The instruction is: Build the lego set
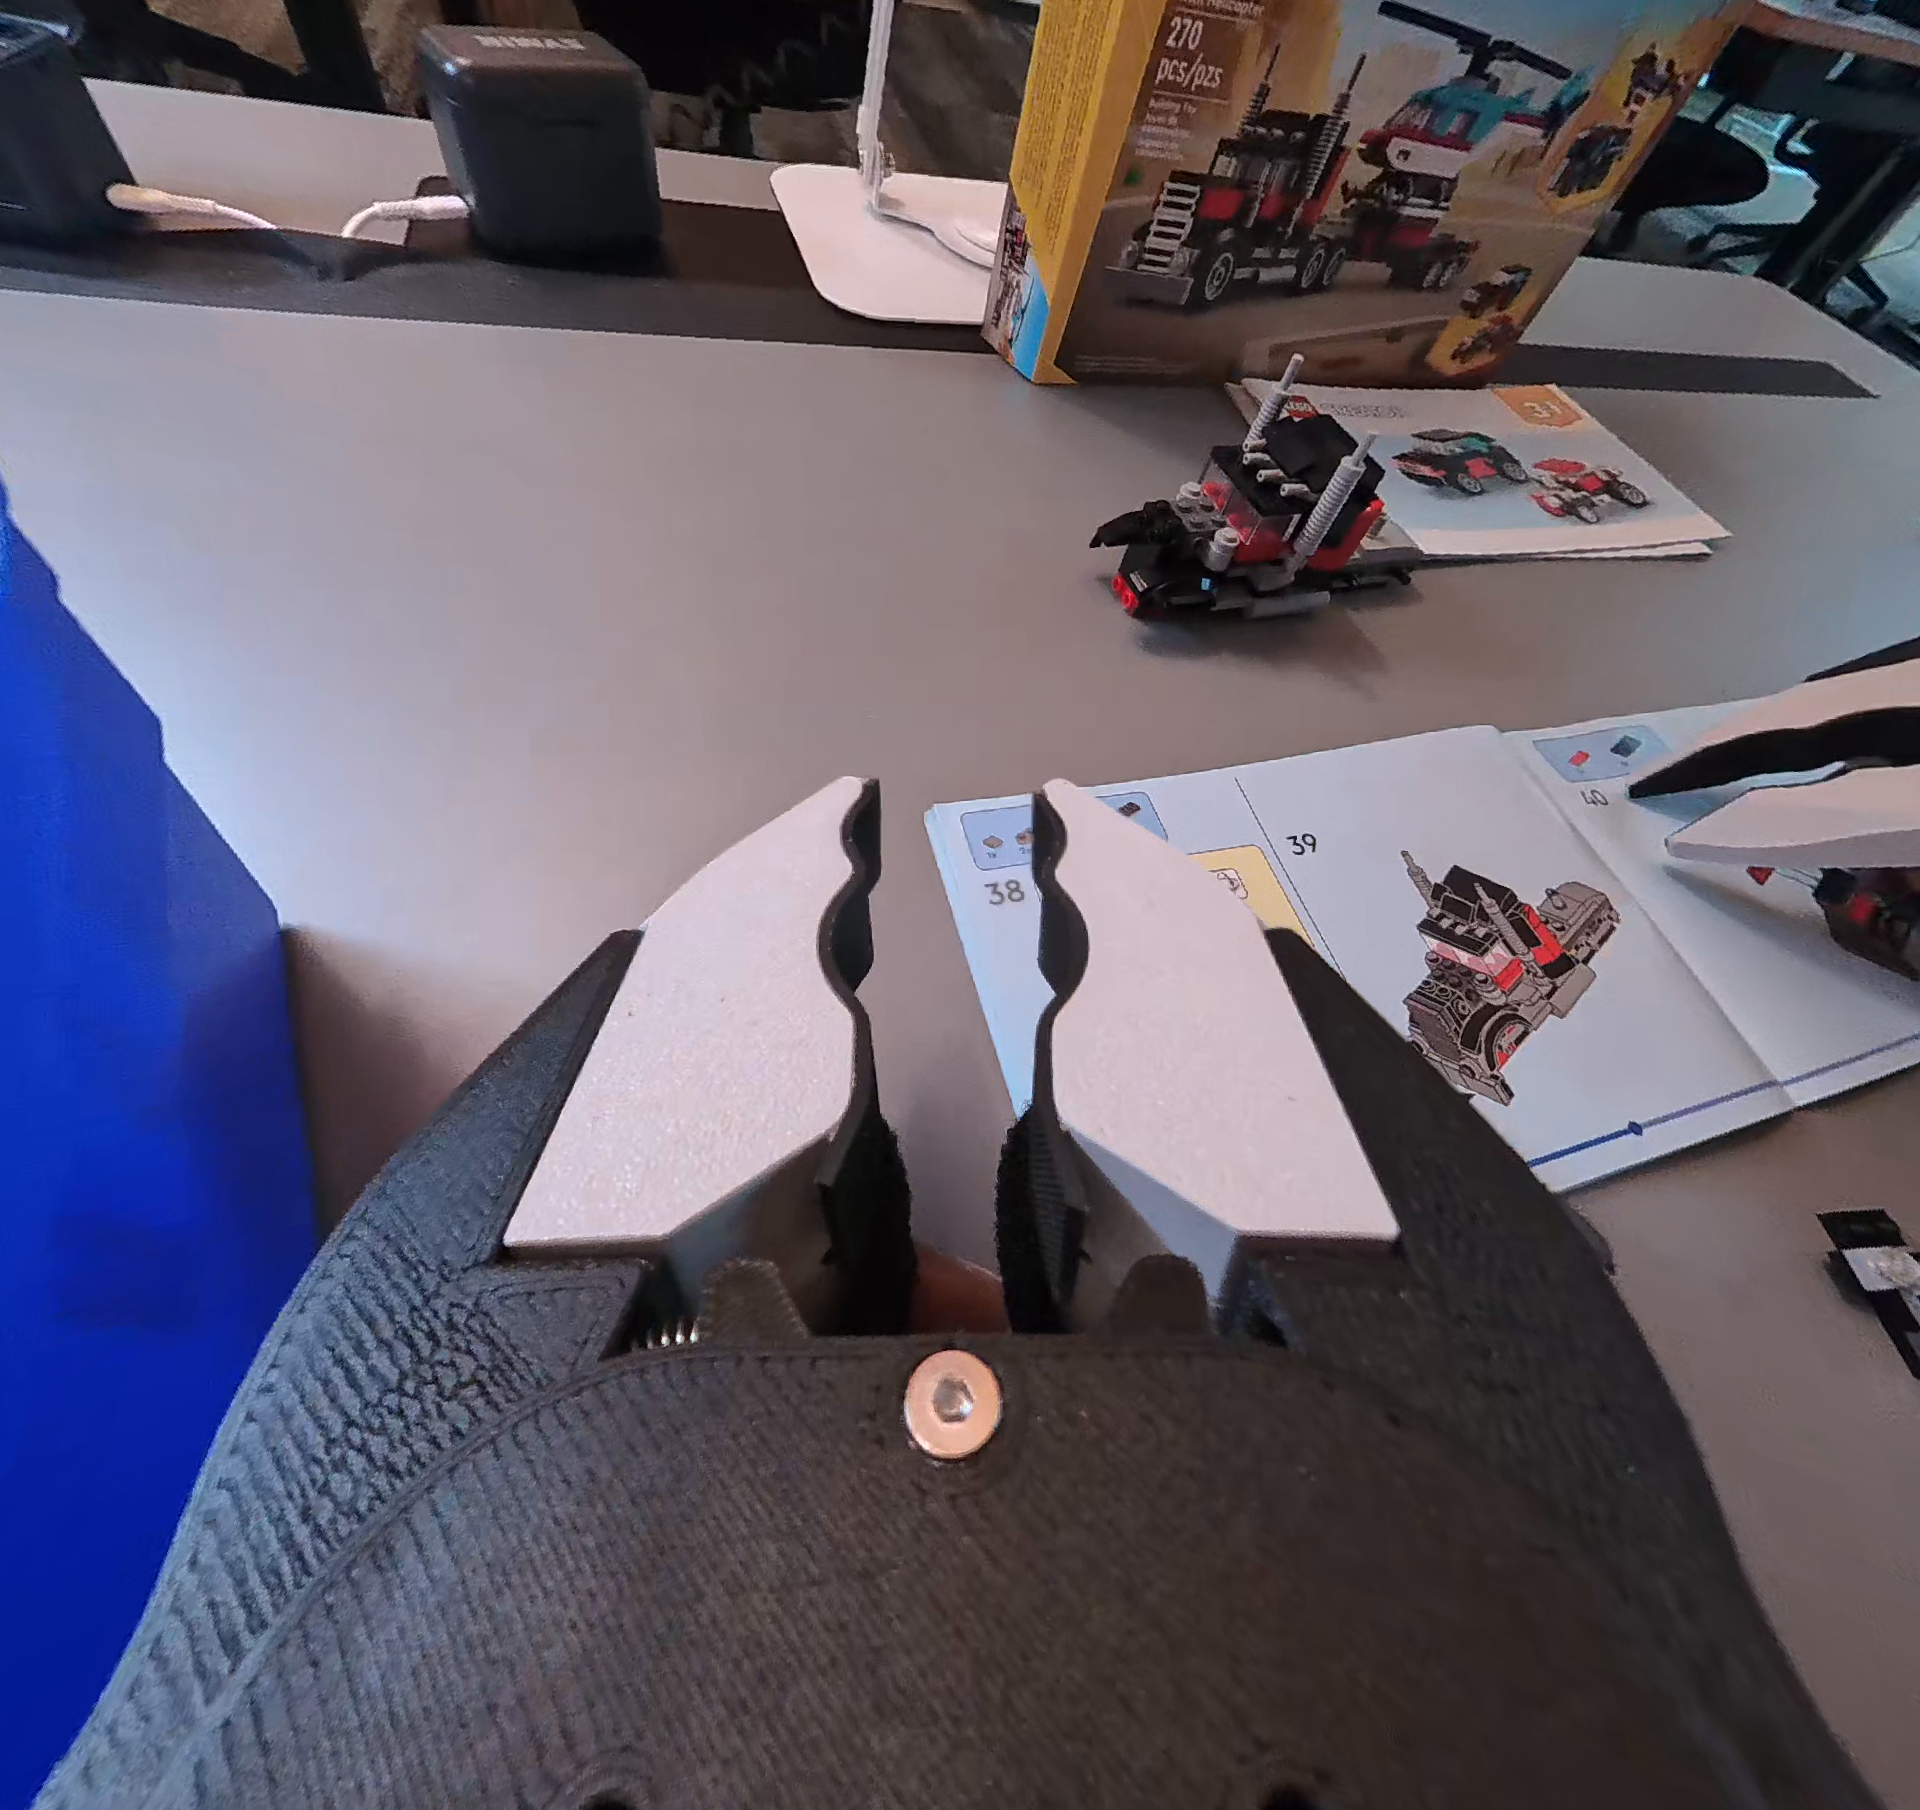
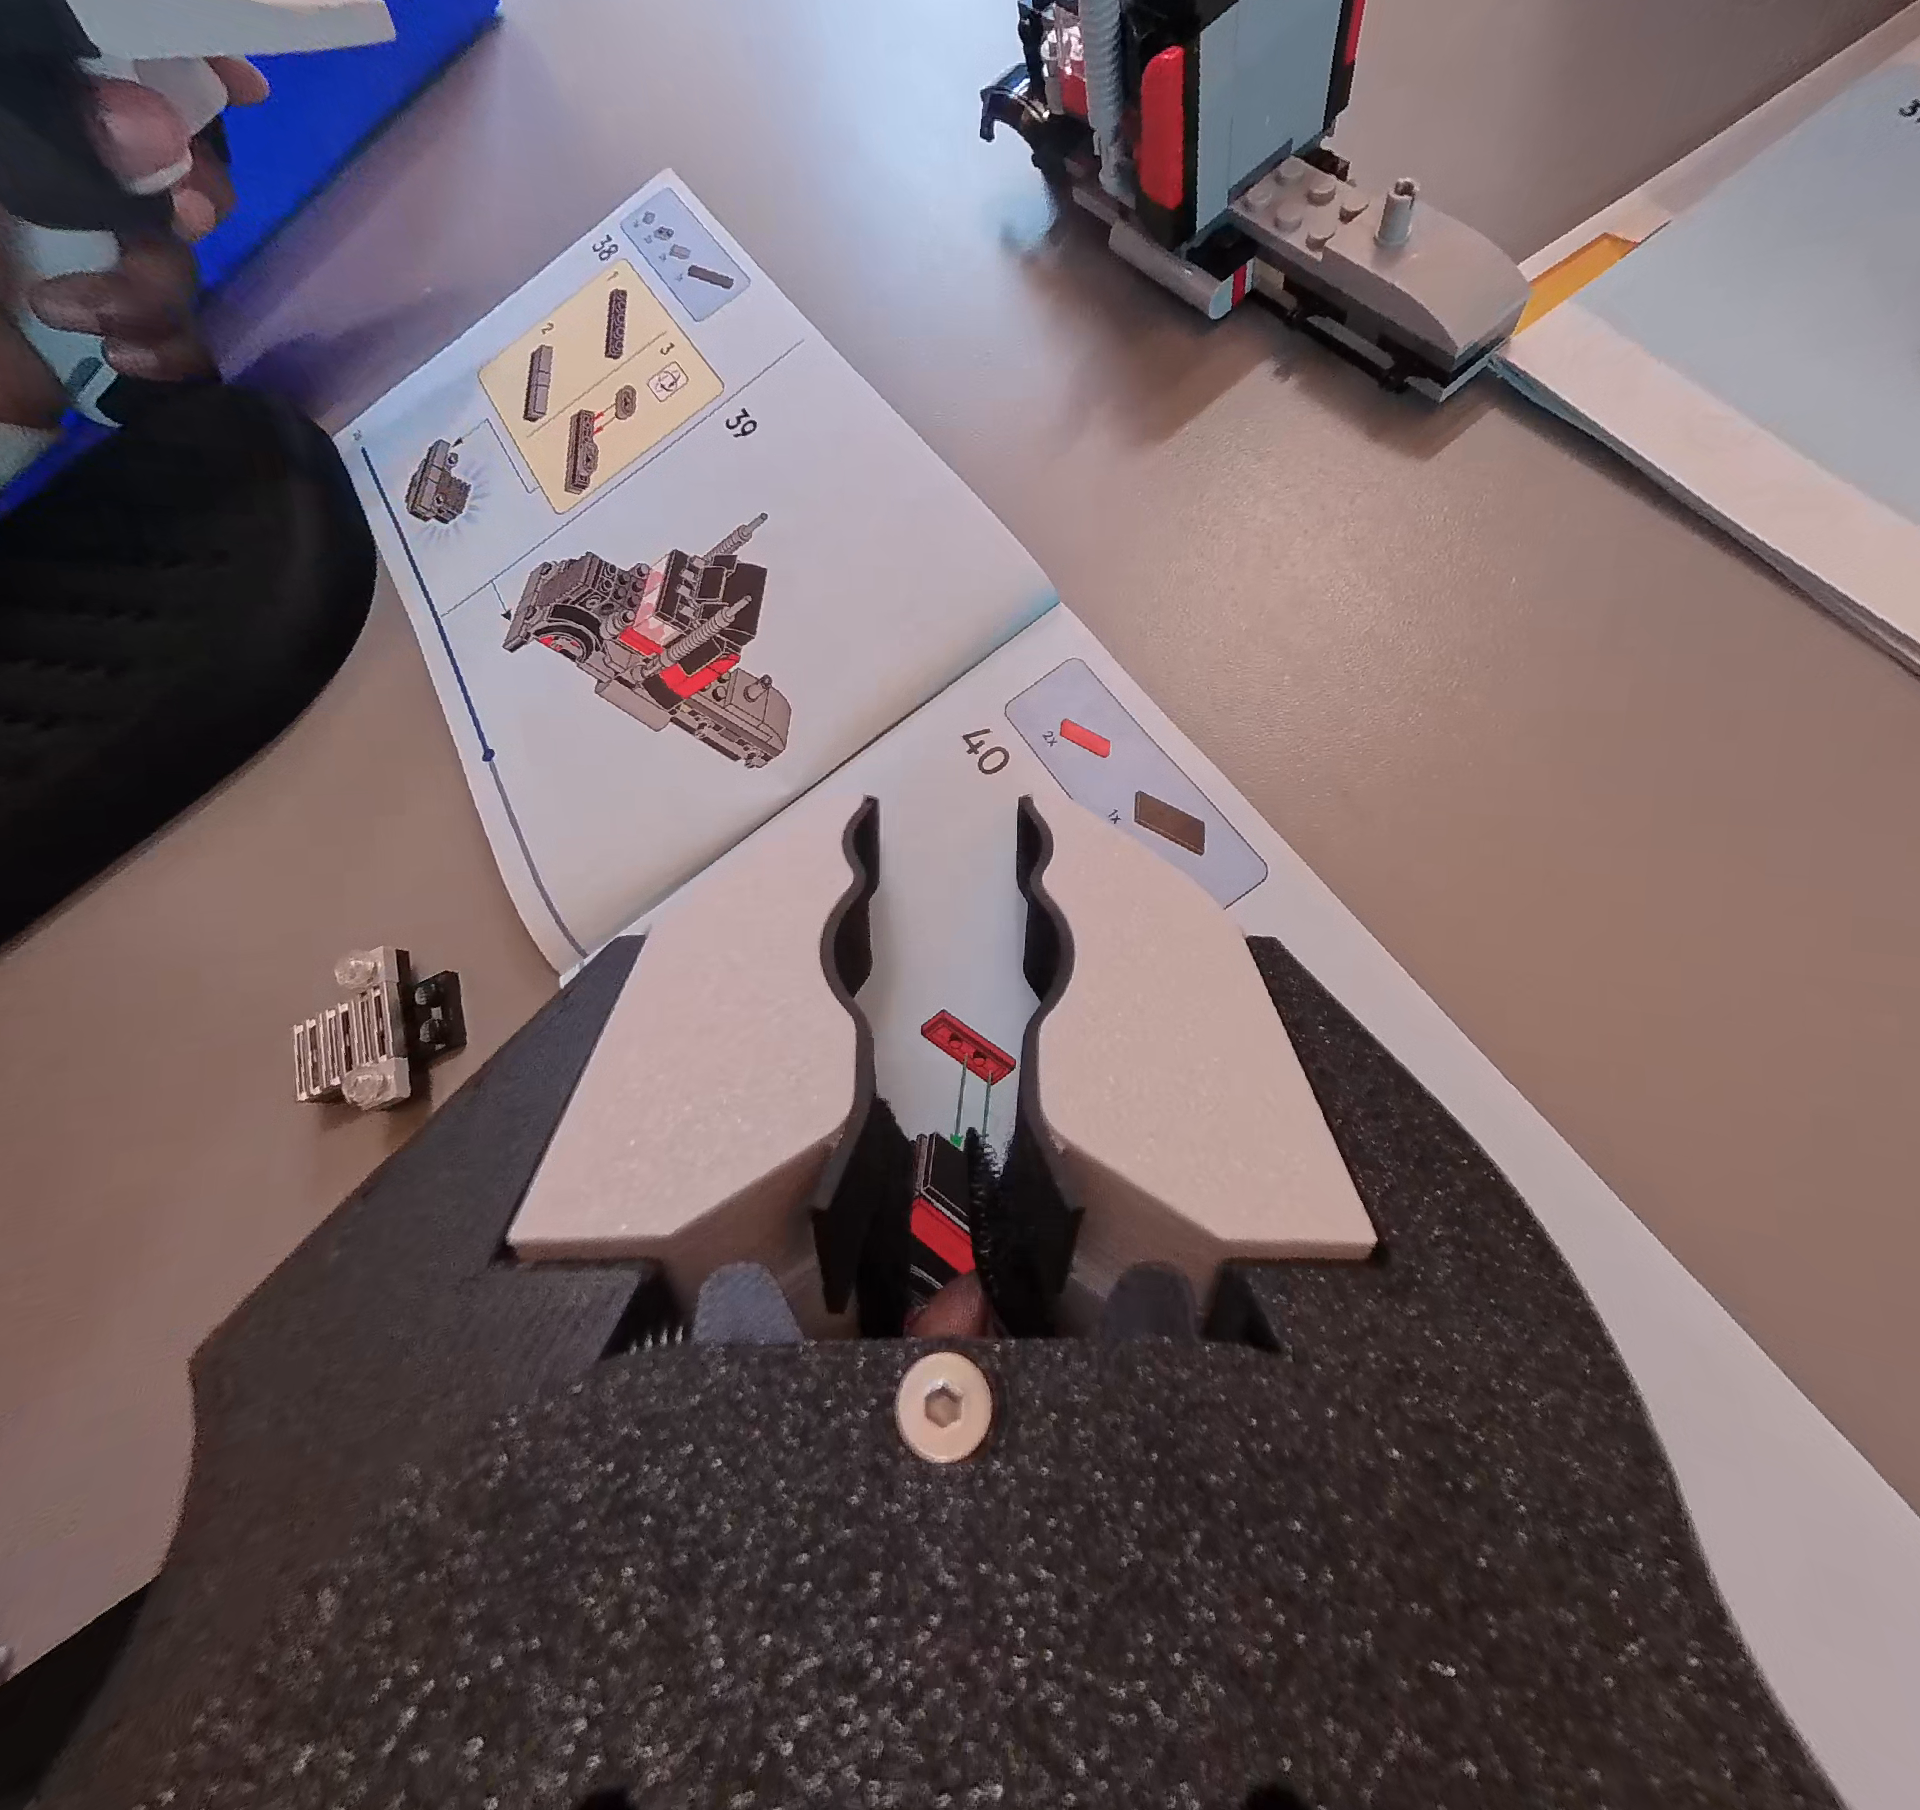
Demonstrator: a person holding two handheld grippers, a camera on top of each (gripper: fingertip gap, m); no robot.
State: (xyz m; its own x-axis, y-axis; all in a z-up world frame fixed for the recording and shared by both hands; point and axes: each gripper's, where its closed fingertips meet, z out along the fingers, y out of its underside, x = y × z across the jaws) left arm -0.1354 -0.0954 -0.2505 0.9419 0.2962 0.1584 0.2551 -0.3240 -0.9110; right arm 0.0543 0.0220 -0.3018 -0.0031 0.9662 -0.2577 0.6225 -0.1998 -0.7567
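Observation:
The partly built black, red and grey lego truck (image 1: 1257, 524) (image 2: 1226, 129) stands on the grey table beyond the open instruction booklet (image 1: 1403, 929) (image 2: 727, 513). My left gripper (image 1: 956, 804) is open and empty, hovering at the booklet's left edge. My right gripper (image 2: 948, 815) is open and empty, low over the booklet's right page, and shows at the right edge of the left wrist view (image 1: 1662, 815). A small grey and black grille sub-assembly (image 2: 374, 1038) (image 1: 1881, 1272) lies on the table near the booklet's near edge. The left gripper (image 2: 398, 4) and a hand show in the right wrist view.
The lego box (image 1: 1351, 129) stands at the back with a second booklet (image 1: 1538, 472) (image 2: 1766, 389) in front of it, next to the truck. A blue bin (image 1: 104, 929) (image 2: 343, 98) is at the left. A black cube (image 1: 540, 139) and a white lamp base (image 1: 894, 243) sit at the far edge. Spacing between my two grippers at the tips: around 25 cm.

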